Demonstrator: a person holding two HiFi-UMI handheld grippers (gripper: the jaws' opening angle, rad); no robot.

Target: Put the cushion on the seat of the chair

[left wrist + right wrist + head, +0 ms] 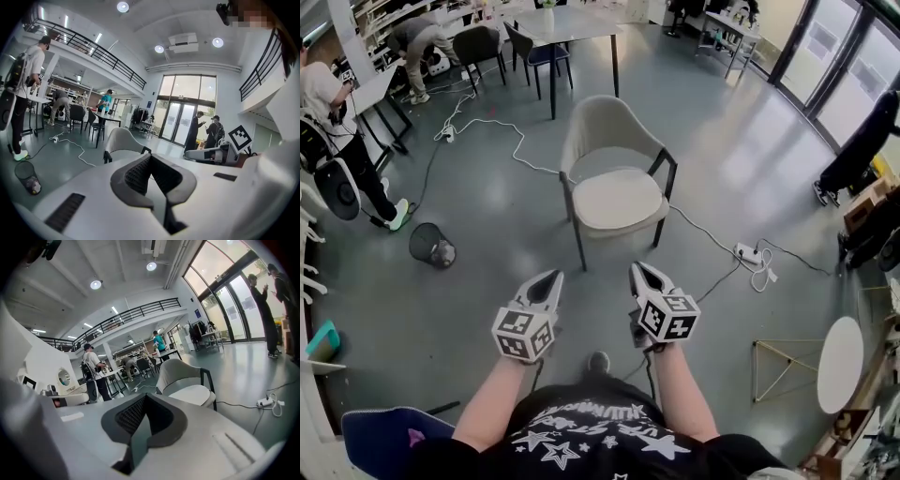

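Observation:
A beige armchair (609, 141) stands in the middle of the grey floor, with a pale round cushion (617, 200) lying flat on its seat. Both grippers hover side by side well short of the chair, pointing at it. My left gripper (549, 278) has its jaws together and holds nothing. My right gripper (639, 271) is likewise shut and empty. The left gripper view has the chair (121, 139) just beyond the closed left gripper (151, 157). In the right gripper view the cushion (191, 393) rests on the chair (180, 371) past the shut right gripper (145, 397).
A black bin (431, 246) lies on the floor at the left. A white cable and power strip (748, 253) run right of the chair. A round white table (841, 364) and a wooden frame (778, 367) stand at the right. A person (328, 112) stands at far left.

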